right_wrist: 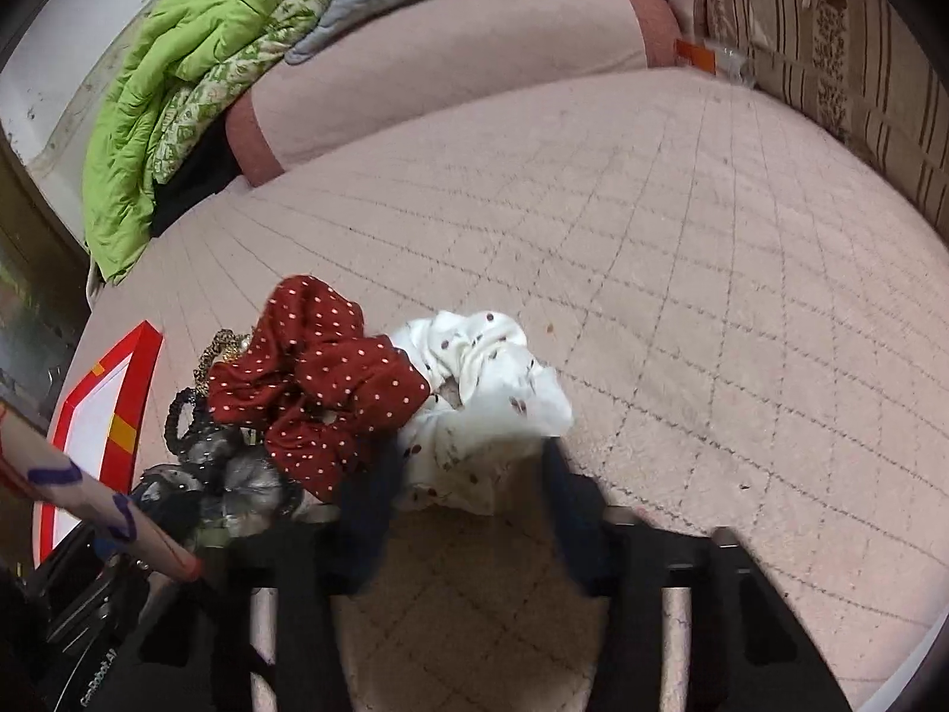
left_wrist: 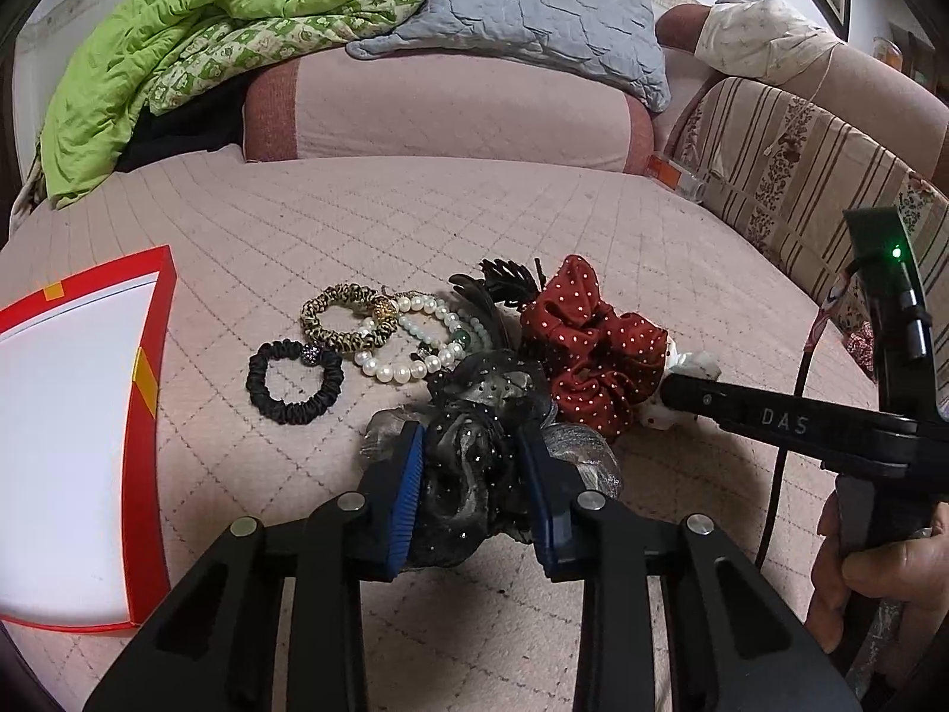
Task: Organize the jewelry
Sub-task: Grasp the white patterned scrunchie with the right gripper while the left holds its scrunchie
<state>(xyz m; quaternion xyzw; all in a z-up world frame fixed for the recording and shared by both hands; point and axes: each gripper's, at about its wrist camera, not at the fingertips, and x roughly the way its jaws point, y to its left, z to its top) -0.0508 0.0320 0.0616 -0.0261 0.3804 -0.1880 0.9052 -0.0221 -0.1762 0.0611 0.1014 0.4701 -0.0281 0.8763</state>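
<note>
Left gripper (left_wrist: 474,474) is clamped on a black sheer scrunchie (left_wrist: 468,415), its blue pads pressing both sides. Right gripper (right_wrist: 474,504), blurred, straddles the near edge of a white spotted scrunchie (right_wrist: 486,391); whether it pinches cannot be told. Just beyond on the pink quilt (left_wrist: 415,219): red dotted scrunchie (left_wrist: 587,338), pearl bracelet (left_wrist: 403,350), black hair tie (left_wrist: 293,380); red-rimmed box (left_wrist: 142,415) lies left.

"das" on the right gripper (left_wrist: 682,394) finger; perhaps "genrobot.ai" on the left gripper (right_wrist: 178,510) body
</note>
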